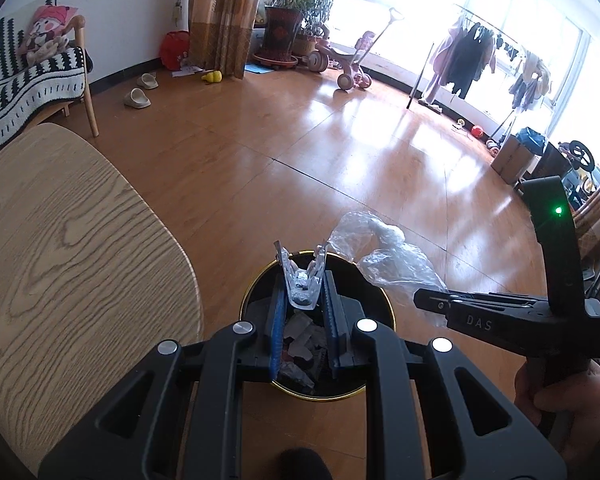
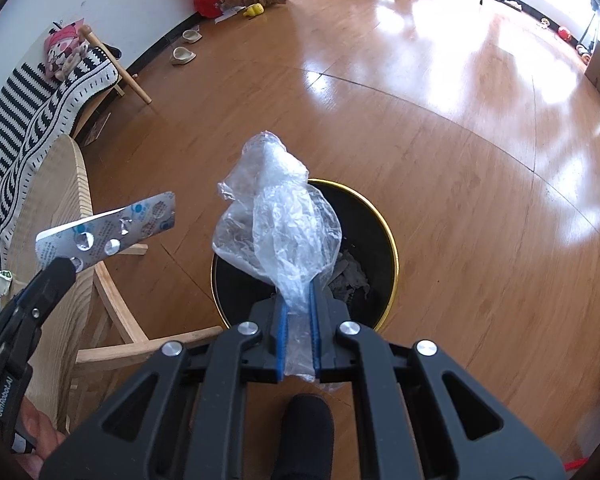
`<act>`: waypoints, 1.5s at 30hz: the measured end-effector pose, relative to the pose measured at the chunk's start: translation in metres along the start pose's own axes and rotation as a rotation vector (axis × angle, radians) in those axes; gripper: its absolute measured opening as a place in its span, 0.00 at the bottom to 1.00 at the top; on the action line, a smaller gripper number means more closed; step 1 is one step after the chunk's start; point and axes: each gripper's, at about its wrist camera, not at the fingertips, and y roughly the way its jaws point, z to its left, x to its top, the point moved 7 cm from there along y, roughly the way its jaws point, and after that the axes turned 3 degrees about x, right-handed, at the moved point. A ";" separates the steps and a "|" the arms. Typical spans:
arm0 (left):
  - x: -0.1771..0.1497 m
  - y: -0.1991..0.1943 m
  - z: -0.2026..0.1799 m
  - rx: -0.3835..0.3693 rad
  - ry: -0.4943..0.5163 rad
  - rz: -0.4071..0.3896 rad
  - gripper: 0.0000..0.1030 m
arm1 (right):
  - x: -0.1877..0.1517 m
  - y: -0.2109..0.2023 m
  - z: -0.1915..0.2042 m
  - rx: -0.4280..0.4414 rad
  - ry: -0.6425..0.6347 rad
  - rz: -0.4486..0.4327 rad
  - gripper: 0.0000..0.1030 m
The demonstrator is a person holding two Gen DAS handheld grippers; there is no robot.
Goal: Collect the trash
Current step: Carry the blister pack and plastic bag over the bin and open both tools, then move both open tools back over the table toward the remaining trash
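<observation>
In the left wrist view, the left tongs (image 1: pixel 302 280) are squeezed almost closed on an empty silver pill sheet (image 1: pixel 302 286). The sheet is bent into a V shape between the two blue pads, and its two ends stick up past the tips. Right under it stands a round black trash bin (image 1: pixel 256 292) with a gold rim, on the brown wood floor (image 1: pixel 300 140). Bits of paper and other trash lie inside the bin. To the right, the right tongs (image 1: pixel 430 302) reach in from the side, held by a hand (image 1: pixel 560 400) at the picture's edge. They are pinched tight on a crinkly clear plastic bag (image 1: pixel 384 256), which sticks out over the floor just beside the bin's rim. A light wood worktop (image 1: pixel 68 240) fills the left side of this view. In the right wrist view, the right tongs (image 2: pixel 299 292) are clenched hard on the clear plastic bag (image 2: pixel 276 220). The bag puffs up above the tips, and a strip of it runs back between the blue pads. It hangs over the black trash bin (image 2: pixel 380 232), which sits on the floor below with gray scraps in it. At the left, the left tongs (image 2: pixel 62 268) grip one end of the silver pill sheet (image 2: pixel 108 232), which pokes up and to the right. That sheet is in front of the wood worktop (image 2: pixel 44 208), to the left of the bin.
</observation>
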 end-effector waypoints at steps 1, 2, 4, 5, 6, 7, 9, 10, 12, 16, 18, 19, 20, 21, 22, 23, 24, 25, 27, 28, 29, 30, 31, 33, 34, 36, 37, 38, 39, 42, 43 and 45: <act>0.000 0.001 0.003 -0.001 0.000 0.002 0.16 | 0.000 0.000 0.000 -0.001 -0.002 -0.002 0.09; 0.000 0.002 0.003 -0.001 -0.001 0.003 0.16 | 0.001 -0.001 -0.001 -0.009 -0.005 -0.006 0.15; 0.000 0.003 0.005 -0.005 -0.006 0.007 0.16 | 0.003 -0.003 -0.002 -0.019 -0.008 -0.017 0.57; 0.000 0.003 0.002 -0.004 -0.008 0.008 0.16 | 0.004 -0.007 -0.002 -0.021 -0.009 -0.041 0.81; 0.000 0.004 0.003 -0.004 -0.011 0.009 0.16 | 0.005 -0.010 0.000 -0.022 -0.010 -0.056 0.81; 0.001 0.005 0.003 -0.005 -0.012 0.010 0.16 | 0.007 -0.013 -0.001 -0.027 -0.011 -0.067 0.81; 0.001 0.006 0.002 -0.006 -0.012 0.011 0.16 | 0.009 -0.017 0.000 -0.006 -0.001 -0.081 0.81; 0.001 0.007 0.002 -0.008 -0.012 0.012 0.16 | 0.008 -0.018 0.000 -0.006 0.000 -0.084 0.81; 0.000 0.009 0.001 -0.013 -0.011 0.017 0.16 | 0.008 -0.019 -0.002 -0.020 -0.001 -0.090 0.81; -0.001 0.015 -0.002 -0.028 -0.009 0.027 0.16 | 0.009 -0.021 -0.009 -0.033 0.020 -0.101 0.81; -0.001 0.020 -0.006 -0.044 -0.010 0.038 0.16 | 0.011 -0.023 -0.013 -0.040 0.035 -0.111 0.81; -0.001 0.023 -0.005 -0.052 -0.008 0.044 0.16 | 0.012 -0.024 -0.015 -0.043 0.044 -0.118 0.81; -0.001 0.025 -0.007 -0.056 -0.006 0.047 0.16 | 0.013 -0.026 -0.019 -0.046 0.057 -0.127 0.81; -0.001 0.027 -0.008 -0.059 -0.004 0.047 0.16 | 0.013 -0.028 -0.022 -0.048 0.070 -0.134 0.81; -0.001 0.030 -0.011 -0.072 0.002 0.048 0.16 | 0.014 -0.029 -0.024 -0.049 0.082 -0.140 0.81; -0.001 0.032 -0.013 -0.084 0.010 0.049 0.17 | 0.015 -0.031 -0.026 -0.048 0.096 -0.148 0.81; 0.000 0.035 -0.017 -0.096 0.024 0.052 0.17 | 0.015 -0.033 -0.029 -0.047 0.108 -0.155 0.81; -0.001 0.037 -0.019 -0.098 0.034 0.055 0.18 | 0.015 -0.034 -0.029 -0.047 0.112 -0.158 0.81; -0.002 0.040 -0.022 -0.099 0.042 0.058 0.31 | 0.016 -0.034 -0.030 -0.047 0.118 -0.163 0.81; -0.001 0.041 -0.022 -0.104 0.039 0.055 0.46 | 0.016 -0.034 -0.030 -0.049 0.116 -0.164 0.81; -0.001 0.040 -0.022 -0.103 0.036 0.048 0.56 | 0.016 -0.034 -0.029 -0.050 0.115 -0.164 0.81; 0.000 0.038 -0.021 -0.097 0.031 0.040 0.57 | 0.016 -0.034 -0.028 -0.050 0.114 -0.165 0.81; 0.001 0.038 -0.021 -0.096 0.029 0.040 0.57 | 0.016 -0.034 -0.028 -0.050 0.115 -0.165 0.81; 0.002 0.036 -0.018 -0.093 0.020 0.043 0.58 | 0.015 -0.034 -0.026 -0.046 0.115 -0.167 0.81; 0.002 0.033 -0.015 -0.089 0.011 0.042 0.59 | 0.016 -0.034 -0.023 -0.042 0.113 -0.168 0.81; 0.003 0.027 -0.008 -0.076 -0.003 0.037 0.63 | 0.015 -0.035 -0.017 -0.036 0.107 -0.170 0.81; 0.004 0.023 -0.005 -0.070 -0.009 0.033 0.68 | 0.016 -0.035 -0.015 -0.034 0.104 -0.172 0.81; 0.005 0.017 0.000 -0.062 -0.018 0.026 0.73 | 0.017 -0.036 -0.009 -0.029 0.098 -0.176 0.81; 0.006 0.009 0.006 -0.051 -0.027 0.018 0.75 | 0.017 -0.037 -0.004 -0.023 0.089 -0.178 0.83; 0.010 -0.016 0.028 -0.004 -0.054 -0.004 0.86 | 0.020 -0.037 0.024 -0.012 0.046 -0.191 0.86; 0.010 -0.025 0.037 0.016 -0.062 -0.012 0.88 | 0.020 -0.037 0.034 -0.009 0.033 -0.193 0.87; 0.011 -0.042 0.055 0.056 -0.078 -0.025 0.89 | 0.020 -0.037 0.061 0.008 -0.005 -0.197 0.87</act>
